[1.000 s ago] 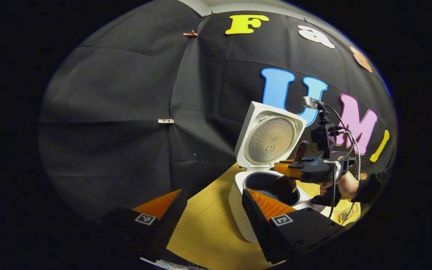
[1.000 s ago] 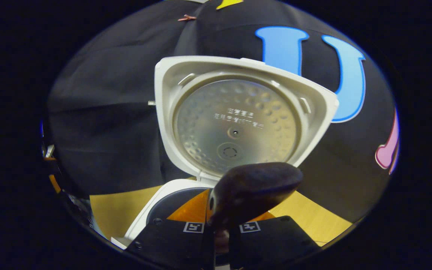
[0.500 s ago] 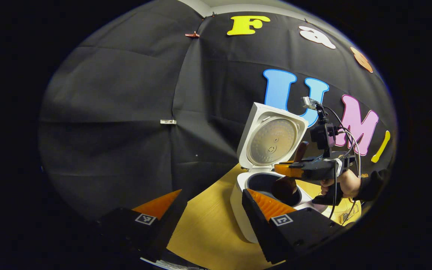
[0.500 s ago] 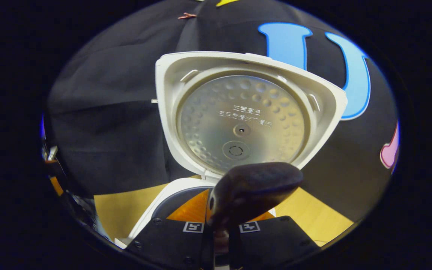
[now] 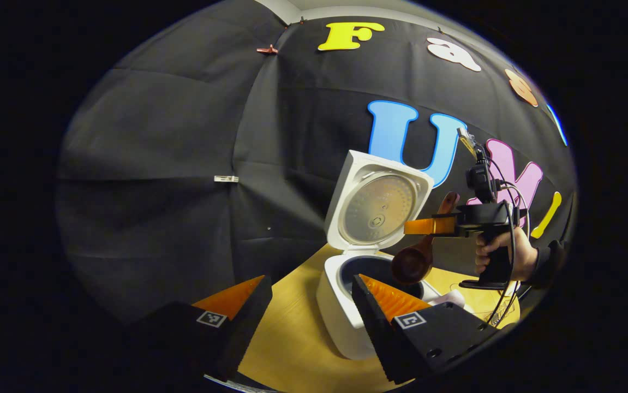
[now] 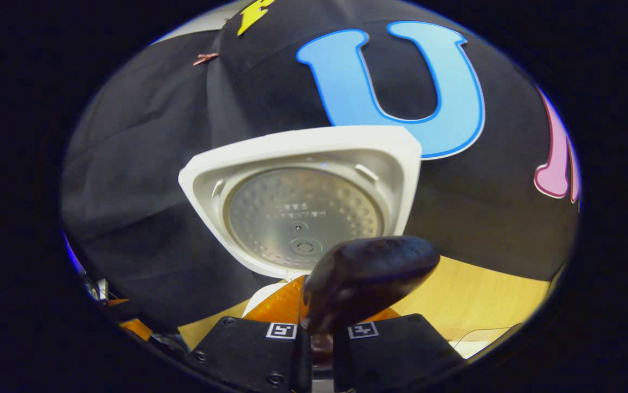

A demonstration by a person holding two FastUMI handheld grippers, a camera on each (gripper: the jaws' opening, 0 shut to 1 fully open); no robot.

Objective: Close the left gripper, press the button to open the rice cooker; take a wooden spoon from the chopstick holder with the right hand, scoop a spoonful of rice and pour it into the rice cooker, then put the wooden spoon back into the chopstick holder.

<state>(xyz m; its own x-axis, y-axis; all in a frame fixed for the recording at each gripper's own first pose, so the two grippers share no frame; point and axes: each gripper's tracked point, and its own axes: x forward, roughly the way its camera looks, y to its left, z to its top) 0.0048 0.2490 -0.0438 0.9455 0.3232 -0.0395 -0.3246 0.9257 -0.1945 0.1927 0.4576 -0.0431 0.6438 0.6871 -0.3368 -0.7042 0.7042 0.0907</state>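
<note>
wooden spoon (image 5: 413, 261) hangs bowl-down above the open mouth of the rice cooker (image 5: 346, 305), its handle rising up through the right gripper (image 5: 428, 225) to a tip above the fingers. in the left gripper view that gripper sits level, out over the cooker, held by a hand (image 5: 502, 252) coming from the right; its fingers are drawn in narrow and both seem to press on the spoon's handle, which would explain why the spoon stays put while tilted. in the right gripper view the spoon's dark bowl (image 6: 368, 281) fills the space just ahead of the closed fingers, its rounded back towards the camera, so whether any rice is left in it cannot be told.

the cooker's lid (image 5: 376, 206) stands fully raised at the back, the dimpled metal inner plate (image 6: 303, 218) facing forward, which leaves the pot free for pouring from above. the inner pot (image 5: 368, 270) looks dark inside; any rice in it is hidden by the spoon and by the left gripper's near finger.

the left gripper (image 5: 308, 295) waits low and to the side of the cooker, fingers spread wide and holding nothing, probably kept clear so the right hand can work. the cooker stands on a pale wooden table (image 5: 292, 338). the chopstick holder's place cannot be told from here.
</note>
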